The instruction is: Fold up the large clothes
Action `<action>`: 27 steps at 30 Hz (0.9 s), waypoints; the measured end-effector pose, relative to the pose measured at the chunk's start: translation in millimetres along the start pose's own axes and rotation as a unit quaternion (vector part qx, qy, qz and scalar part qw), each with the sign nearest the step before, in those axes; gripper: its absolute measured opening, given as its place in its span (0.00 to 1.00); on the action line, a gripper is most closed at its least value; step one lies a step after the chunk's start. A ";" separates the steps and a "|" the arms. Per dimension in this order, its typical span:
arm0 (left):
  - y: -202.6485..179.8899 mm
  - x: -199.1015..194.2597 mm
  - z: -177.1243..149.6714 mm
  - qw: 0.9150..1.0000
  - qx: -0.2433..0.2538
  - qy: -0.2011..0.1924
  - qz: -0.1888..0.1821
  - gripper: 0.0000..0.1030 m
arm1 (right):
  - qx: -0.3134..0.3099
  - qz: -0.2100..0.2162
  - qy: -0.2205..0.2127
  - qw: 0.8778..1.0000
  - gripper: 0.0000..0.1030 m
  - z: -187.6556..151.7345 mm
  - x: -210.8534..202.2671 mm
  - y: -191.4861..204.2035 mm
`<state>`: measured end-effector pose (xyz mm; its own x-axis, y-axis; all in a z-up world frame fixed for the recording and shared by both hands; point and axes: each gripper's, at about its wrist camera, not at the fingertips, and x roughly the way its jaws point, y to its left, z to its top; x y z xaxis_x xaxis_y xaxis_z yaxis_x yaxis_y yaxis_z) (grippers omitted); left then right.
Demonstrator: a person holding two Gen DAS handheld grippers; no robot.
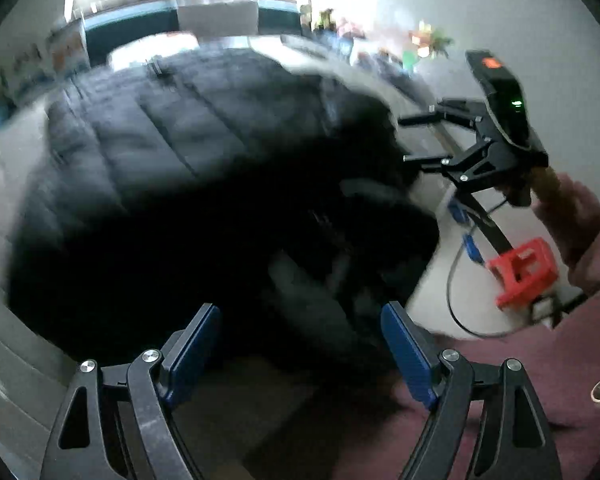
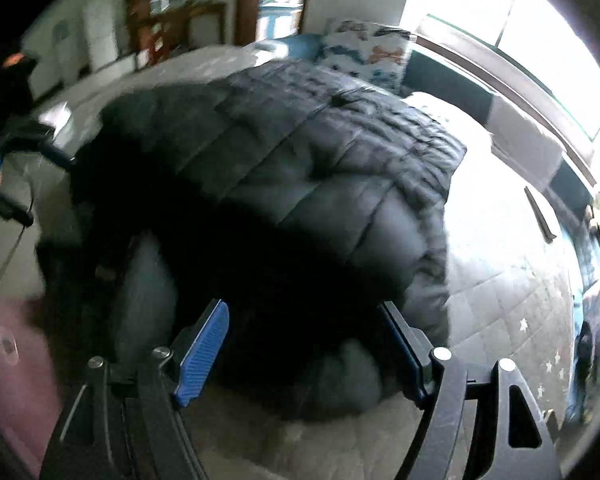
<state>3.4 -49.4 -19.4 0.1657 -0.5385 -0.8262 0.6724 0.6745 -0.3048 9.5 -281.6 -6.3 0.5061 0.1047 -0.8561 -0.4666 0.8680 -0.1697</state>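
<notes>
A dark quilted jacket (image 2: 300, 168) lies spread on the bed (image 2: 500, 300), its sleeve end bunched at the near edge. Left tongs (image 1: 300, 352) hang above the jacket's near side, blue pads apart, gripping nothing. Right tongs (image 2: 304, 352) likewise stand apart over the jacket, empty. No writing or labels can be read; both views are blurred.

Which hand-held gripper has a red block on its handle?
The right hand-held gripper, seen from the left wrist camera: a red block sits on its handle. The left hand-held gripper shows none.
</notes>
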 end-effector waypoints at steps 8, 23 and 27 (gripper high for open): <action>-12.4 31.4 -12.6 0.998 -0.042 0.045 -0.015 0.67 | -0.141 -0.050 0.019 0.989 0.82 -35.1 8.9 54.7; -19.7 19.3 2.8 0.999 -0.027 0.011 0.032 0.19 | -0.228 -0.027 -0.023 0.973 0.82 -34.9 20.0 99.8; -16.9 -3.2 18.9 0.999 -0.029 -0.019 0.028 0.16 | -0.228 -0.024 -0.034 0.973 0.82 -29.7 20.1 100.4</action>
<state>5.1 -68.6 -2.7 0.2306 -0.5173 -0.8241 0.6181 0.7320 -0.2865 -48.7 -206.7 -54.9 0.5749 0.1142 -0.8102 -0.7065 0.5686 -0.4213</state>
